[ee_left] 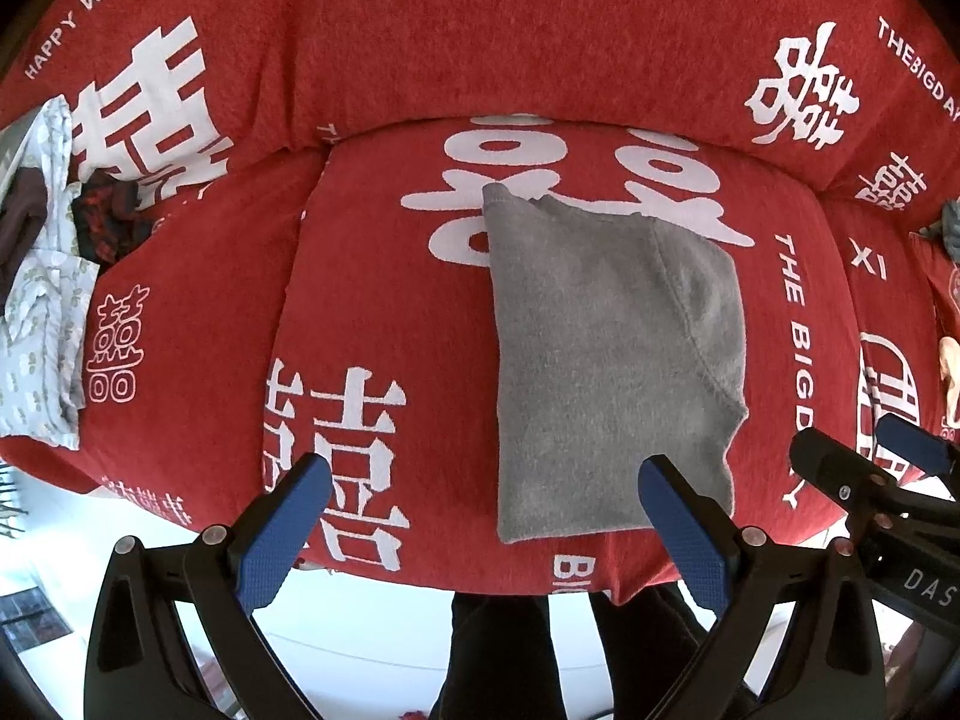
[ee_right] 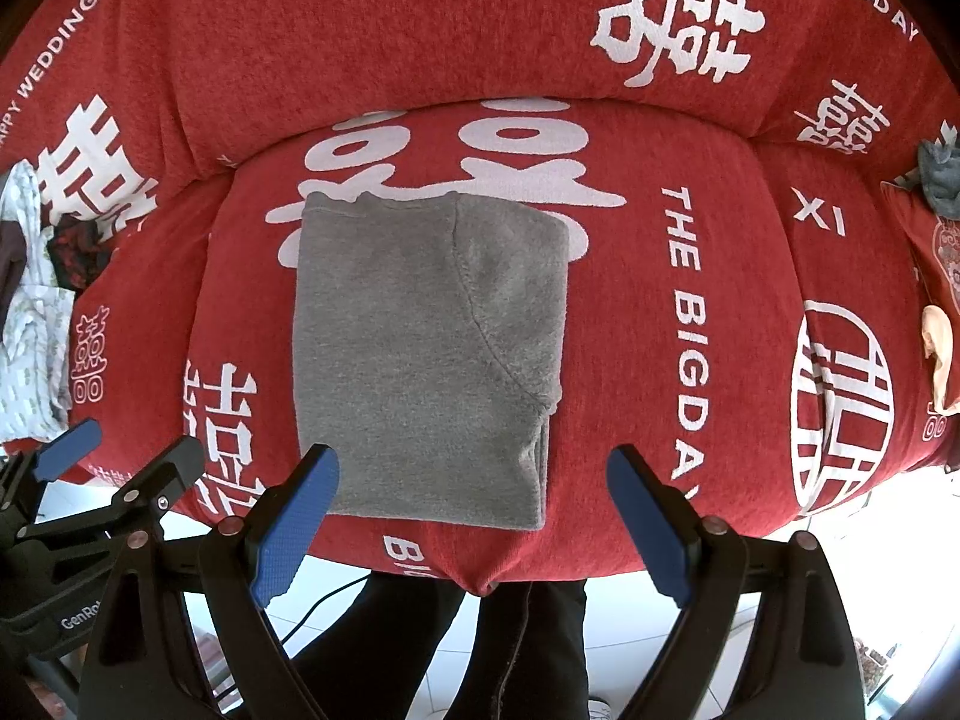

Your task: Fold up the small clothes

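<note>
A grey knit garment (ee_left: 606, 360) lies folded flat on the red sofa seat cushion (ee_left: 384, 312); it also shows in the right wrist view (ee_right: 420, 354). My left gripper (ee_left: 480, 480) is open and empty, held above the cushion's front edge at the garment's near left corner. My right gripper (ee_right: 474, 474) is open and empty over the garment's near hem. The right gripper also shows in the left wrist view (ee_left: 870, 450), to the right of the garment. The left gripper shows in the right wrist view (ee_right: 126, 450), at the left.
A pile of unfolded clothes, white patterned and dark (ee_left: 48, 276), lies on the left cushion. A grey item (ee_right: 939, 174) and a beige item (ee_right: 939, 354) lie on the right cushion. The sofa backrest (ee_left: 480, 30) rises behind. A person's dark-clad legs (ee_right: 480, 642) stand below.
</note>
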Action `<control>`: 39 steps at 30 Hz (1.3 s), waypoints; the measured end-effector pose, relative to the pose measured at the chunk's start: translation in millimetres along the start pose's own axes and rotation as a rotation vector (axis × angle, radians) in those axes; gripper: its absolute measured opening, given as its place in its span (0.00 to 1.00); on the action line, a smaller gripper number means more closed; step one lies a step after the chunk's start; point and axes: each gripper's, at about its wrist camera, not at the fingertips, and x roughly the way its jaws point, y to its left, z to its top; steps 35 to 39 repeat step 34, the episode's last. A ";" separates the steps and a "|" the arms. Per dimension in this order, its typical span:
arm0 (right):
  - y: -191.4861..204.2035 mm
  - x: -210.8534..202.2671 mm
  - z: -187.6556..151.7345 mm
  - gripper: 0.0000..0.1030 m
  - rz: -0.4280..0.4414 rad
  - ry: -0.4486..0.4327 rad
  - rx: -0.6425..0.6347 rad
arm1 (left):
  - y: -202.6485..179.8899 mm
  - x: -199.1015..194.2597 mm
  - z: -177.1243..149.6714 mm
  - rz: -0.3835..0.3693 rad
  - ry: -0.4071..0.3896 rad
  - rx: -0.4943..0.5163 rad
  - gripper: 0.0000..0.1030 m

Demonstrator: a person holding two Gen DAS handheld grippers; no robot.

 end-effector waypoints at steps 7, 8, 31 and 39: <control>0.7 0.0 -0.1 0.90 0.000 0.000 0.001 | 0.4 0.4 0.4 -0.001 0.002 0.000 1.00; 0.8 0.0 -0.1 0.90 0.000 0.000 0.000 | 0.4 0.5 0.4 0.001 0.002 0.001 1.00; 1.4 -0.9 -0.3 0.90 -0.002 0.000 0.002 | 2.0 2.3 -2.7 0.000 0.007 0.009 1.00; 1.3 -0.9 0.1 0.90 -0.002 0.000 0.001 | 2.5 2.9 -2.0 -0.003 0.008 0.013 1.00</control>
